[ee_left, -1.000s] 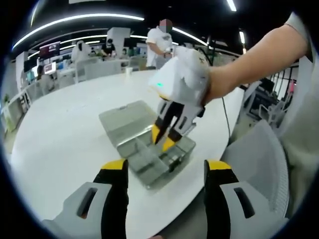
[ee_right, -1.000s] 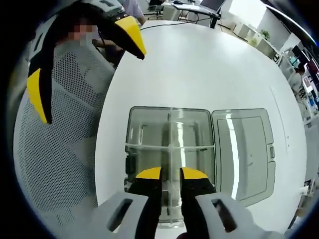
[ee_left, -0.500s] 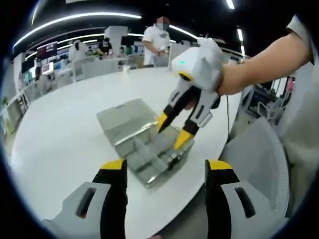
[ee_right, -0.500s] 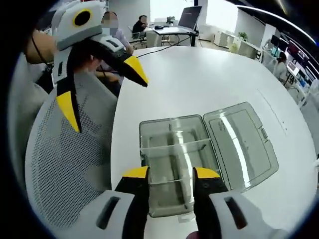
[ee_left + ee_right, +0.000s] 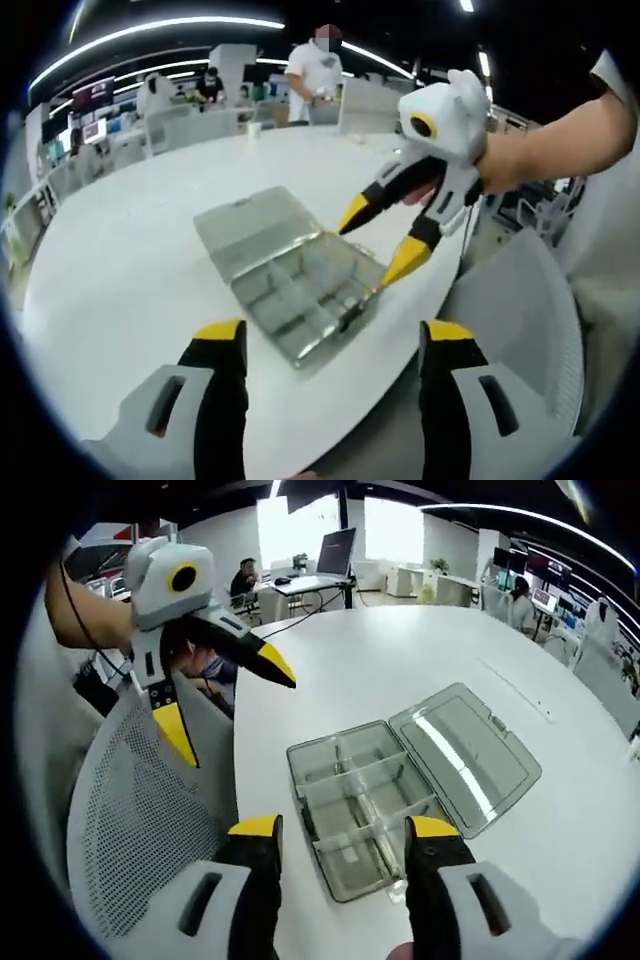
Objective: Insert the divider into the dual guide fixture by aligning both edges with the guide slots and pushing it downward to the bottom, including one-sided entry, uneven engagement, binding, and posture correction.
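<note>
So the box (image 5: 372, 815) sat open on the white desk (image 5: 390, 670), close to the near edge, lid (image 5: 465, 755) flopped flat on the far side. Clear plastic thing with dividers (image 5: 365, 795) standing in the slots, making a few compartments. They looked seated to me, but through clear plastic I honestly couldn't tell if every edge was all the way down. Its long axis ran roughly along the desk edge.

Right tongs (image 5: 340, 830) hung above the box's near side, spread wide, nothing in them, pointing down and forward at the box. From the other side you could see them (image 5: 392, 238) up in the air over the box's corner (image 5: 375, 290), not touching it. Left tongs (image 5: 330, 335) were also wide and empty, held back off the desk edge, box straight ahead of them.

I'd say the right was the nearer one if anything needed another push. Plenty of bare desk past the lid, but on the near side hardly any margin, and a mesh chair (image 5: 140, 820) just beside the edge.
</note>
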The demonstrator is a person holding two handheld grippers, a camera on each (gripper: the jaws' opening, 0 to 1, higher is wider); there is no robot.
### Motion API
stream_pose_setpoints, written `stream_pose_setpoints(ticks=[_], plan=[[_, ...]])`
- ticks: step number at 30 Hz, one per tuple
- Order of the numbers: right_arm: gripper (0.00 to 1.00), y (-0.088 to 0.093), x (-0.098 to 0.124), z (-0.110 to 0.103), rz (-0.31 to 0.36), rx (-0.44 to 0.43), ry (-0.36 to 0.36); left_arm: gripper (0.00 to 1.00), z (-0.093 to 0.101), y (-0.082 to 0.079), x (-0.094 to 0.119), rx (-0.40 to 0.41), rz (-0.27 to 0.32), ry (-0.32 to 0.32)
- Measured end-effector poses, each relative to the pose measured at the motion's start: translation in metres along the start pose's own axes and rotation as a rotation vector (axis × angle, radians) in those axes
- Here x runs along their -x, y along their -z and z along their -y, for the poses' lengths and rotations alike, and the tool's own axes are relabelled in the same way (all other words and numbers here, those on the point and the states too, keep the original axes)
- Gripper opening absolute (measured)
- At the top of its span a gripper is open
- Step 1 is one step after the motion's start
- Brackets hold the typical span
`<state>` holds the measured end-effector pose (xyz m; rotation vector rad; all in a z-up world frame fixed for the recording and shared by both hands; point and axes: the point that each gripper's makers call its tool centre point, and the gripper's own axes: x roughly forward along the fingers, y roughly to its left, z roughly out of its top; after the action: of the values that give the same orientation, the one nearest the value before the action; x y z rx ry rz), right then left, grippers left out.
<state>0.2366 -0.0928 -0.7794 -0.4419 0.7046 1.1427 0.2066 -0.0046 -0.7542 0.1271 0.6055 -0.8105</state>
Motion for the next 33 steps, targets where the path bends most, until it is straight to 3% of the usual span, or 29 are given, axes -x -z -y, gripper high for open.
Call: stream_pose_setpoints(ticks=[20, 33], plan=[[0.72, 0.011, 0.032, -0.008, 0.138, -0.187, 0.114, 0.84, -0.006, 0.004, 0.009, 0.025, 0.006, -0.052], [0.89, 0.026, 0.059, -0.01, 0.182, -0.285, 0.193, 0.92, -0.012, 0.004, 0.024, 0.075, 0.033, -0.103]])
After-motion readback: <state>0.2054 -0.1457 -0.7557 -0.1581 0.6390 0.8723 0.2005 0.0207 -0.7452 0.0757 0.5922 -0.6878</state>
